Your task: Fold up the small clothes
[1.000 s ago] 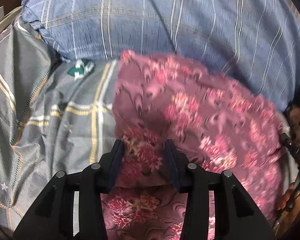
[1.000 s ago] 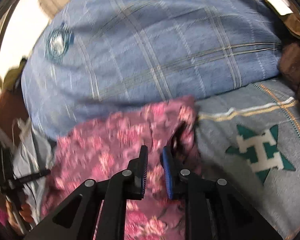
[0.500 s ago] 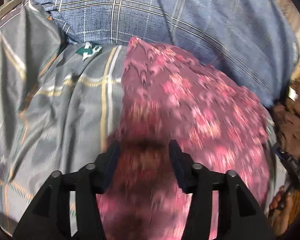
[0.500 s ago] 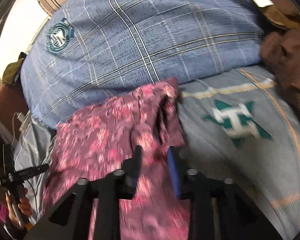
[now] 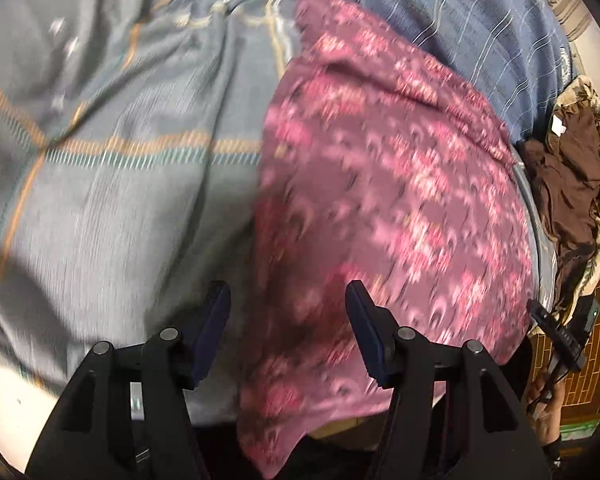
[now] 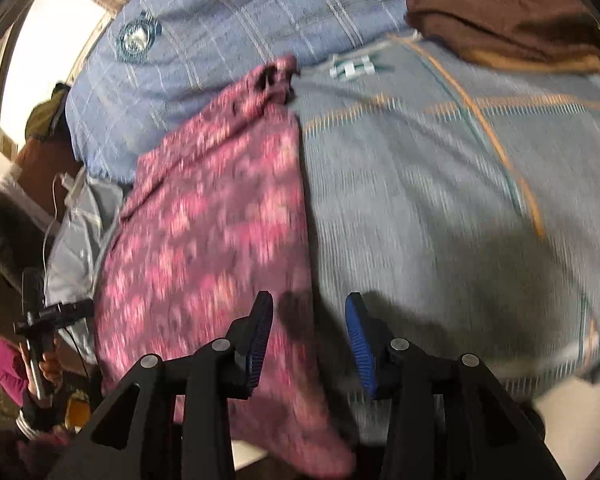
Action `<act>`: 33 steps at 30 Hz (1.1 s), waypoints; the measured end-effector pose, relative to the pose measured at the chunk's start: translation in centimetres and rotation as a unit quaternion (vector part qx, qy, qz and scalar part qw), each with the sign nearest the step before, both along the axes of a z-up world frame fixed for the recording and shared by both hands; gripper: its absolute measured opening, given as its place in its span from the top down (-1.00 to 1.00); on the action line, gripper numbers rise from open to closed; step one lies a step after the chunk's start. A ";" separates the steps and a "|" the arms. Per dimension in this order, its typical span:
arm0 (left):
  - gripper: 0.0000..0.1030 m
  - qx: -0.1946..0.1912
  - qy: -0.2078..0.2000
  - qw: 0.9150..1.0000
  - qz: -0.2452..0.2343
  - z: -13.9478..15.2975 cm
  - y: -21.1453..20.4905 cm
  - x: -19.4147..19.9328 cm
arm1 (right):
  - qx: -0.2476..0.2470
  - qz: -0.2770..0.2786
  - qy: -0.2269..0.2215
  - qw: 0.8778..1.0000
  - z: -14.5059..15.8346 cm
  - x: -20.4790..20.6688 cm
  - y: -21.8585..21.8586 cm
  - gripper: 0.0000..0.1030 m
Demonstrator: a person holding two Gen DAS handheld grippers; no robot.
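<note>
Pink floral cloth [image 5: 388, 208], a maroon piece with rosy flower print, is lying spread out on a grey plaid bedsheet [image 5: 120, 200], its near end drooping over the edge of the bed. Both views are pretty motion-blurred, so the folds are hard to read. Its far corner reaches up against a blue checked pillow [image 6: 228, 32], and in the right wrist view that corner looks bunched up a bit.

Left gripper [image 5: 288, 328] has its jaws spread wide, hovering over the near-left edge of the cloth with nothing pinched between them. Right gripper [image 6: 308, 332] is also spread wide, sitting over the cloth's right edge where it meets the sheet, holding nothing as well.

Further out: a brown garment pile [image 5: 568, 200] sits off to the side of the bed, and the sheet has a green-and-white star patch [image 6: 354, 66] near the pillow. A badge-like emblem [image 6: 136, 38] shows on the pillow.
</note>
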State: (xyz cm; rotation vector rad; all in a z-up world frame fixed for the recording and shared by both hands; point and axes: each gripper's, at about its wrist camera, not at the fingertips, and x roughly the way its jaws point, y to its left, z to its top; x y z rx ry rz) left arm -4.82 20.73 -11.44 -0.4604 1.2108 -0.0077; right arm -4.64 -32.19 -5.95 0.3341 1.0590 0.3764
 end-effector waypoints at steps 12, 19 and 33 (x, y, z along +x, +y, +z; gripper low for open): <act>-0.21 0.002 0.050 0.998 -0.031 -1.8 -0.8 -5.4 | -0.032 0.067 0.016 0.997 -1.1 -3.1 2.3 0.21; -0.23 0.014 0.086 0.995 -0.052 -4.2 -2.1 -6.1 | -0.049 0.094 0.011 0.994 -1.1 -3.3 3.1 0.21; 0.93 -0.059 0.020 0.992 -0.109 -2.8 -4.8 -8.0 | -0.030 0.127 -0.008 0.991 -0.2 -3.5 2.8 0.90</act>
